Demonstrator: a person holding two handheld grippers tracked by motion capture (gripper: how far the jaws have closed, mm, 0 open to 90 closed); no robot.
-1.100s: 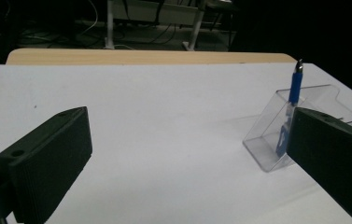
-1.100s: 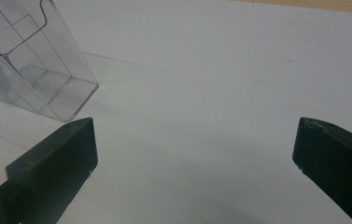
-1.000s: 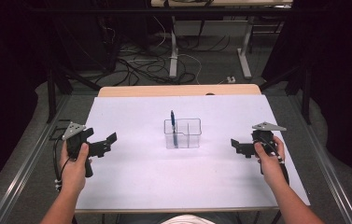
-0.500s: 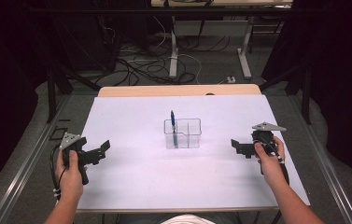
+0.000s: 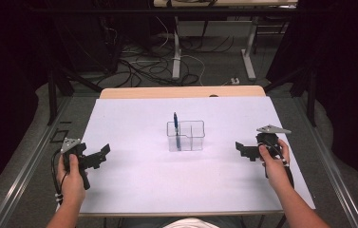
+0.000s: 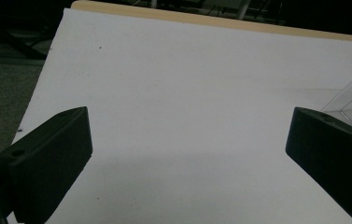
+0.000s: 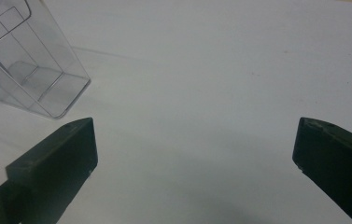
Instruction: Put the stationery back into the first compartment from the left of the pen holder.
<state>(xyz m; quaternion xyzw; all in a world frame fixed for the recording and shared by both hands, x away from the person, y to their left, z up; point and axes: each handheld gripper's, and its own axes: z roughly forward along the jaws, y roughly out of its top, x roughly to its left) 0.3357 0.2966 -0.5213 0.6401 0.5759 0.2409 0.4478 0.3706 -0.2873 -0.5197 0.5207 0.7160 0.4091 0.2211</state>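
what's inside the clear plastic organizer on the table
A blue pen stands upright in the left compartment of the clear organizer. The right compartments look empty. The pen's lower tip is too small to make out through the plastic.

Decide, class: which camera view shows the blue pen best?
The high view: the blue pen stands whole and upright in the left part of the clear holder. The left gripper view catches a small blue bit through the holder's corner. The right gripper view gives the holder's wall, the pen not clearly.
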